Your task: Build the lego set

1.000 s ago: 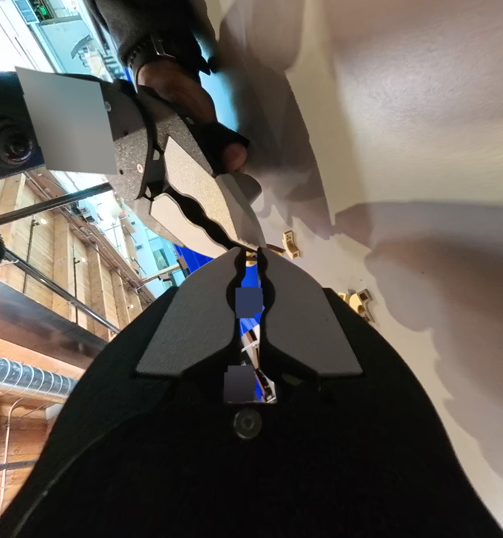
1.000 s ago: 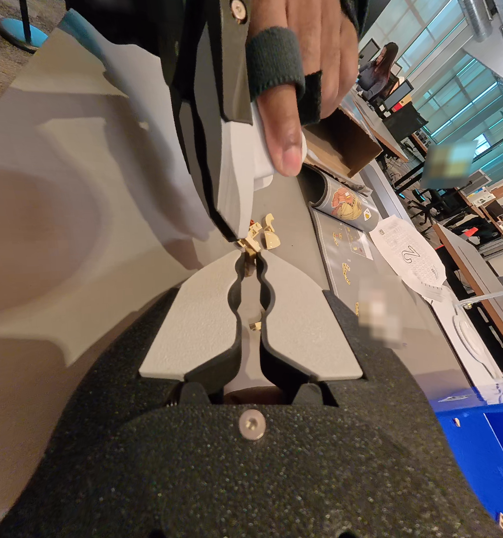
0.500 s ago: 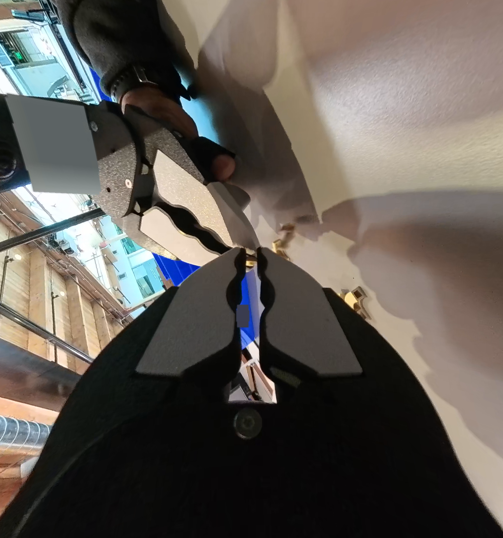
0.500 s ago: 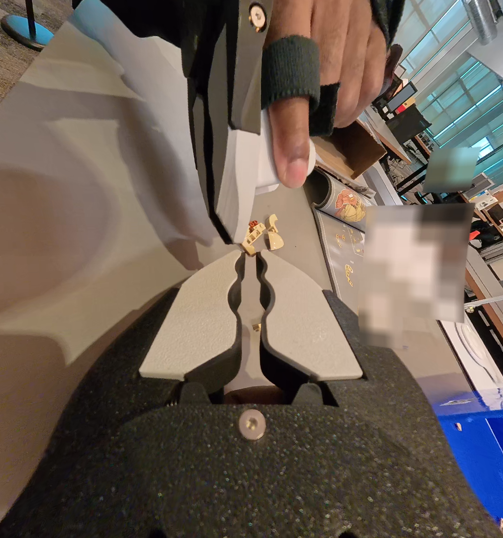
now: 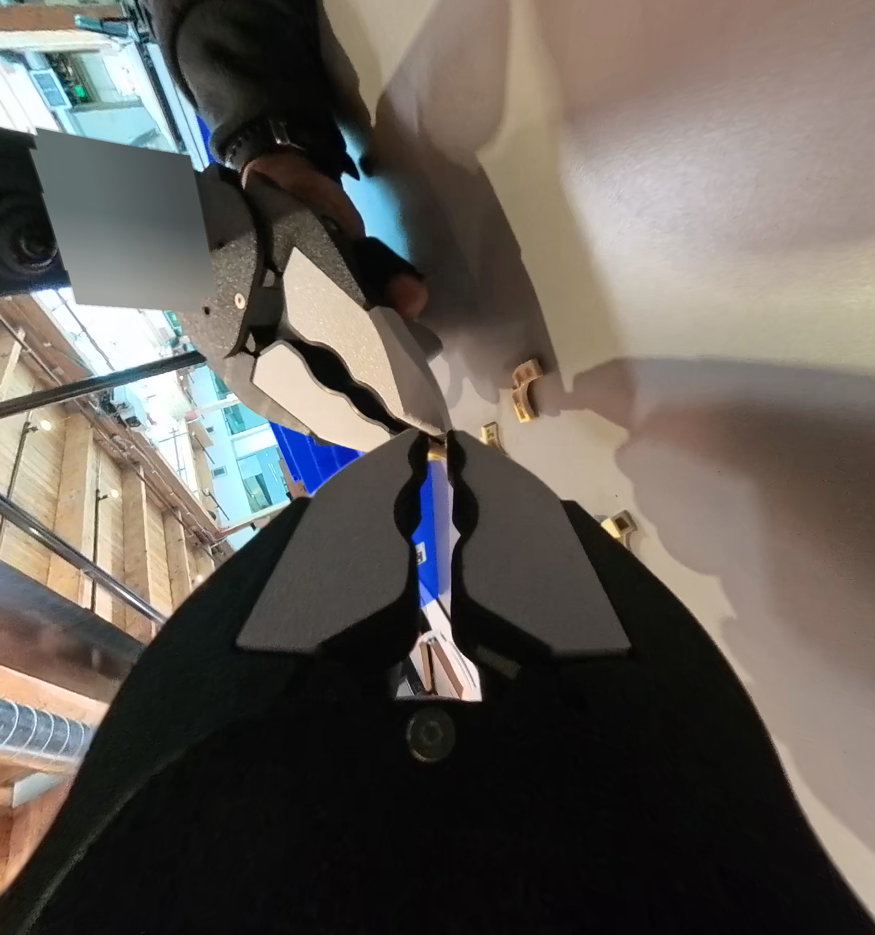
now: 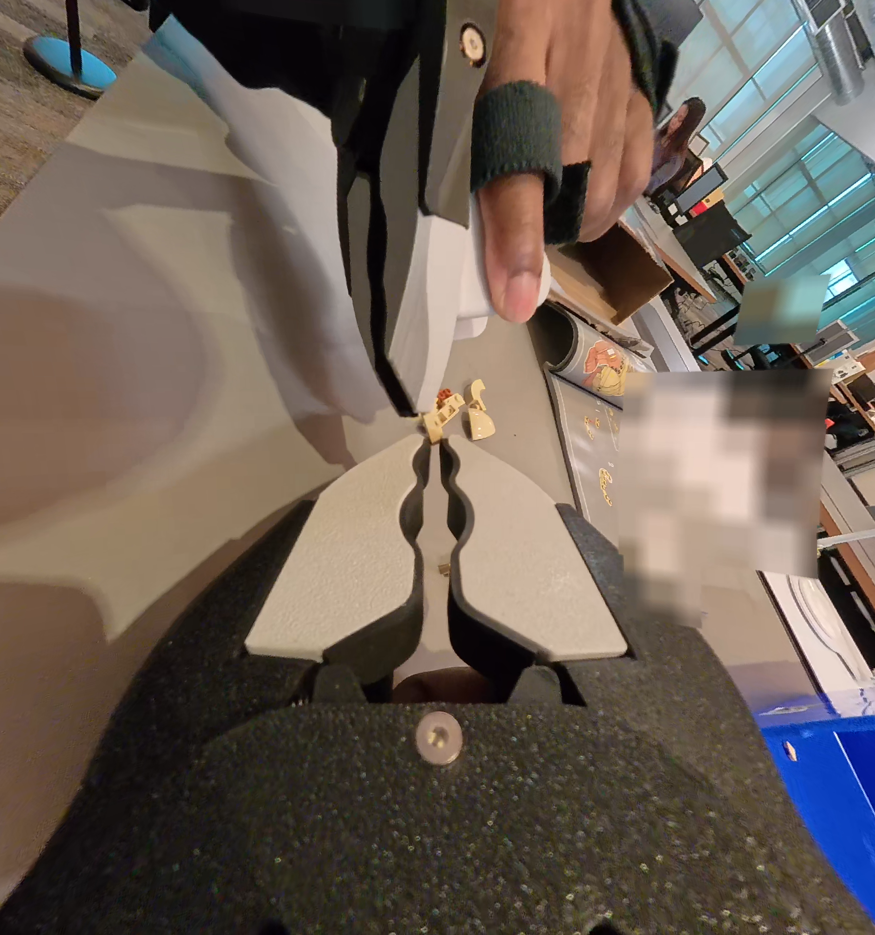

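While both grippers meet tip to tip above the counter (image 6: 137, 283), a small tan brick piece (image 6: 438, 420) sits right at the meeting point. Right gripper (image 6: 434, 445) has its jaws nearly closed, and the lower end of the tan piece is pinched between its fingertips; the piece sticks out forward and slightly right from the tips, long axis running away from the camera. Left gripper (image 6: 409, 411) comes down from above-left in the right wrist view, jaws drawn almost together, tips touching the upper-left end of the same piece. In the left wrist view the left gripper (image 5: 438, 441) shows only a narrow slit between its fingers, with a tan sliver (image 5: 435, 454) at the very tip, and the right gripper (image 5: 428, 427) touches in from upper left. Whether the left pads truly press on the piece I cannot tell for sure; it looks clamped.

Loose tan pieces lie on the counter just beyond: a curved one (image 6: 478, 427), and an arch piece (image 5: 524, 394). A small reddish-brown bit (image 6: 444, 395) sits behind the held piece. A dark printed mat (image 6: 587, 455) lies to the right, well apart.
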Available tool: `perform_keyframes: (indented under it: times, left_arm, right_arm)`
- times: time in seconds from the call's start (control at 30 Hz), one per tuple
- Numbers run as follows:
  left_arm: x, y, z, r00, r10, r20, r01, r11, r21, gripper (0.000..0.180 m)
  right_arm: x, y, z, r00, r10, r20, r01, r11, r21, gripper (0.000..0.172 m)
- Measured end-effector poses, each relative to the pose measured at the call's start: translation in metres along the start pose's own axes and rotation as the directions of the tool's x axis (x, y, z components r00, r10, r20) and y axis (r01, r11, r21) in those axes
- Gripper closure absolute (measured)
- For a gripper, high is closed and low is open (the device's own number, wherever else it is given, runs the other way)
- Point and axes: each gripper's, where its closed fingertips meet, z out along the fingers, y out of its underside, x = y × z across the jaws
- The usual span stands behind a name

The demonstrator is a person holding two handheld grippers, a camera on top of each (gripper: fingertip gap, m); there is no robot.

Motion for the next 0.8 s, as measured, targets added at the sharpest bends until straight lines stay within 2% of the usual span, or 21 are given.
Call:
perform_keyframes:
  times: [0.1, 0.2, 0.27, 0.33, 0.37, 0.4, 0.47, 0.53, 0.57, 0.6, 0.63, 0.73, 0.8]
  left_arm:
    - [-0.007, 0.002, -0.002, 0.995, -0.073, 0.063, 0.074, 0.997, -0.002, 0.179]
    - [-0.011, 0.005, -0.003, 0.969, -0.212, 0.126, 0.213, 0.977, 0.004, 0.176]
    - [-0.013, 0.009, -0.004, 0.923, -0.348, 0.165, 0.35, 0.936, 0.014, 0.169]
    - [-0.016, 0.011, -0.007, 0.83, -0.525, 0.186, 0.524, 0.85, 0.059, 0.168]
    - [-0.018, 0.014, -0.008, 0.753, -0.628, 0.197, 0.625, 0.776, 0.082, 0.168]
    - [-0.019, 0.019, -0.009, 0.65, -0.737, 0.187, 0.734, 0.672, 0.098, 0.166]
    - [-0.011, 0.024, -0.004, 0.377, -0.922, 0.091, 0.919, 0.384, 0.085, 0.16]
    - [-0.003, 0.025, 0.002, 0.088, -0.996, -0.013, 0.995, 0.087, 0.041, 0.153]
    - [-0.003, 0.02, 0.004, -0.015, -0.996, -0.084, 0.999, -0.018, 0.041, 0.15]
    - [-0.005, 0.017, 0.005, -0.089, -0.988, -0.124, 0.994, -0.096, 0.057, 0.151]
    - [-0.008, 0.018, 0.005, -0.136, -0.981, -0.136, 0.986, -0.147, 0.075, 0.152]
    - [-0.016, 0.022, 0.005, -0.22, -0.962, -0.163, 0.964, -0.24, 0.111, 0.16]
    - [-0.016, 0.025, 0.006, -0.255, -0.953, -0.166, 0.954, -0.276, 0.118, 0.162]
  right_arm:
    - [0.003, -0.002, -0.001, 1.0, 0.015, -0.011, -0.014, 1.0, 0.012, 0.169]
    - [0.007, -0.002, -0.002, 0.999, 0.02, -0.025, -0.02, 1.0, 0.011, 0.169]
    - [0.008, 0.0, -0.002, 0.999, 0.011, -0.037, -0.011, 1.0, 0.0, 0.169]
    - [0.011, 0.002, -0.001, 0.998, -0.007, -0.064, 0.006, 1.0, -0.016, 0.169]
    - [0.013, 0.003, -0.001, 0.996, -0.021, -0.084, 0.019, 0.999, -0.025, 0.169]
    - [0.016, 0.003, -0.002, 0.994, -0.037, -0.105, 0.034, 0.999, -0.033, 0.169]
    - [0.021, 0.005, -0.002, 0.987, -0.068, -0.148, 0.061, 0.997, -0.049, 0.169]
    - [0.025, 0.004, -0.003, 0.978, -0.102, -0.184, 0.093, 0.994, -0.059, 0.169]
    - [0.027, 0.004, -0.004, 0.972, -0.12, -0.202, 0.109, 0.992, -0.065, 0.169]
    - [0.029, 0.004, -0.004, 0.966, -0.139, -0.217, 0.126, 0.989, -0.073, 0.169]
    - [0.03, 0.004, -0.005, 0.959, -0.16, -0.233, 0.145, 0.986, -0.081, 0.169]
    - [0.032, 0.005, -0.005, 0.939, -0.225, -0.26, 0.202, 0.973, -0.113, 0.169]
    - [0.032, 0.005, -0.005, 0.933, -0.243, -0.266, 0.218, 0.969, -0.118, 0.169]
